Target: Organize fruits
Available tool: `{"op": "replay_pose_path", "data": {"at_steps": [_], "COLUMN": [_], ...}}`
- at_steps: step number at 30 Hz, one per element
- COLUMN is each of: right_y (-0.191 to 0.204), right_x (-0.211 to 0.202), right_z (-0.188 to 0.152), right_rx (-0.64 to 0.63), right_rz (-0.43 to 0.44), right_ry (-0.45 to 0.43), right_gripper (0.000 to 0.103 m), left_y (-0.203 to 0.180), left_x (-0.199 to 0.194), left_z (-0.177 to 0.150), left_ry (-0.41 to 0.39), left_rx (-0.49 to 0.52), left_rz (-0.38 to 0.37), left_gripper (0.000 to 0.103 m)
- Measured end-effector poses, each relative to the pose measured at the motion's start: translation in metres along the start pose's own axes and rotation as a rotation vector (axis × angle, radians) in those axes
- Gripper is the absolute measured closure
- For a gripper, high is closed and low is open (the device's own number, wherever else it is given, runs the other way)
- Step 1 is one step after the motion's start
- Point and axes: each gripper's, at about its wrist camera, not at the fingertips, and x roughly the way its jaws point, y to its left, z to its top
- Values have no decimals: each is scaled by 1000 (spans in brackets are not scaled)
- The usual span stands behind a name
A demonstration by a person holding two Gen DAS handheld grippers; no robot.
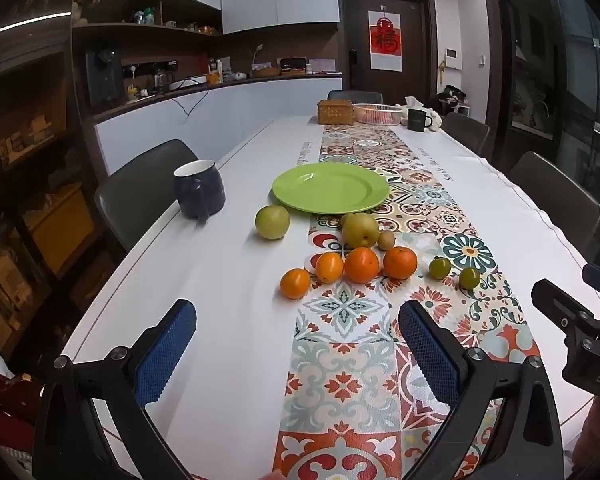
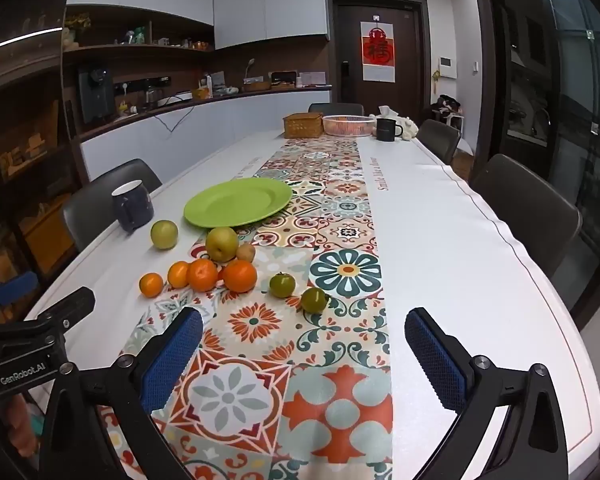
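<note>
Scanning the left wrist view from left to right, we find a dark mug point(image 1: 199, 191) at centre left on the white table point(image 1: 228, 320), with a grey chair point(image 1: 140, 188) behind it. Right of the mug lies a green apple point(image 1: 272, 222), alone on the white surface. Above and to its right sits the green plate point(image 1: 330, 187), bare, at the frame centre, overlapping the patterned runner point(image 1: 340, 360). Below the plate, a pear point(image 1: 360, 230) lies just beside a kiwi point(image 1: 386, 239). Under these, four oranges point(image 1: 361, 265) form a loose row, the leftmost slightly apart and lower. Further right, two green tomatoes point(image 1: 440, 268) lie on the runner, near each other but not touching. At the upper centre, on the far table end, we see a wicker box point(image 1: 335, 112), a pink basket point(image 1: 376, 113) and a black mug point(image 1: 418, 119).

We hold the left gripper point(image 1: 296, 352) low in the frame, jaws spread wide and holding nothing; its blue pads point(image 1: 166, 354) frame bare table and runner, well short of the fruit. Part of the right gripper shows at the right edge.

In the right wrist view, the right gripper point(image 2: 304, 356) is likewise spread wide and empty, low in the frame. The nearer tomato point(image 2: 314, 300) lies just above the gap between its pads point(image 2: 436, 358). All fruit lies in the left half, off the plate point(image 2: 238, 202).
</note>
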Motion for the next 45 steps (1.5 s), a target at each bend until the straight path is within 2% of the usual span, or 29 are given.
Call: {"op": "replay_pose_path", "data": {"at_steps": [13, 18, 45], "right_y": [2, 2, 4], "right_x": [0, 0, 1], "right_z": [0, -1, -1], "right_rx": [0, 1, -1], "right_rz": [0, 1, 2], "right_ry": [4, 4, 1], "right_gripper": [1, 1, 1], "left_y": [-10, 1, 1], "left_x": [-3, -5, -5], "left_z": [0, 0, -2], "left_ry": [-18, -17, -22], "left_rx": [7, -19, -22], "left_rz": [-4, -2, -7], "left_gripper": [0, 0, 0]}}
